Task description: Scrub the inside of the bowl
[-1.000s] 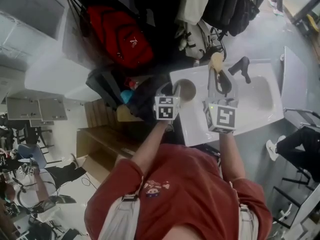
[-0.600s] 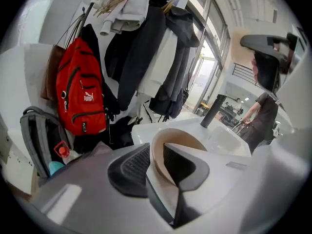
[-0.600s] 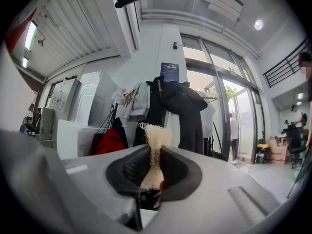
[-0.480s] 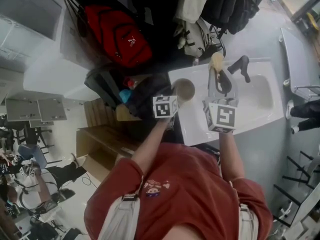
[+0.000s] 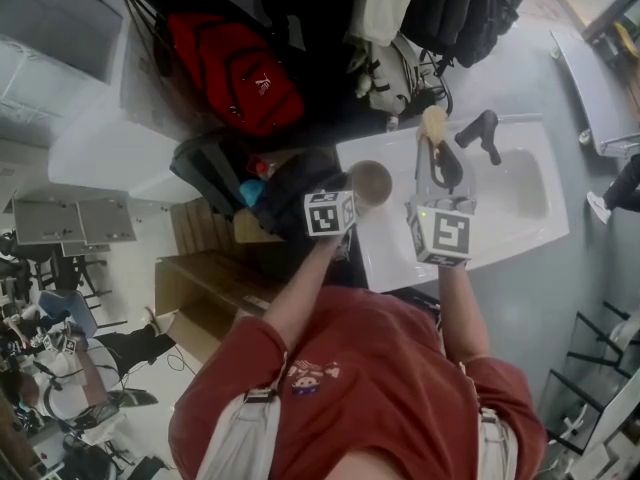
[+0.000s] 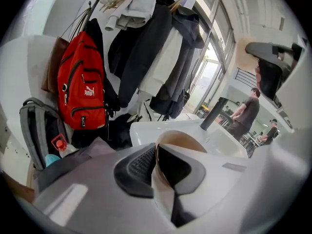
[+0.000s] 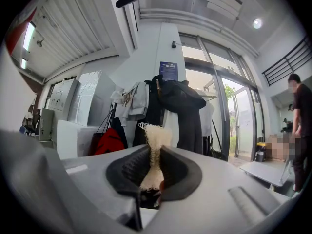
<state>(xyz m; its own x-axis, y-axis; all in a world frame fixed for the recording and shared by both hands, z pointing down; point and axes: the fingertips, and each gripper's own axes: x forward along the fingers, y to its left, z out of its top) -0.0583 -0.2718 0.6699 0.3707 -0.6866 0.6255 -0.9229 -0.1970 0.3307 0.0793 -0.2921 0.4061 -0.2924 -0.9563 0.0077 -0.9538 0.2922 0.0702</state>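
And there's the grab: the left gripper (image 6: 156,156) has come down onto the bowl (image 5: 373,180), and its jaws have just been closing. They now pinch the near rim, one pad inside the wall and one outside. A second ago they stood wide above it. The tan bowl sits on the ledge of the white sink (image 5: 400,256), left of the basin (from overhead I can't quite tell whether it rests there or is tipped up a little). The right gripper (image 7: 153,172) hasn't budged: clamped tight on the pale fibrous scrubber (image 7: 156,139), held level over the basin's edge, just beside the bowl and clear of it. So the bowl looks steadied and the scrubbing is not yet begun; I'd expect the scrubber to go inside next
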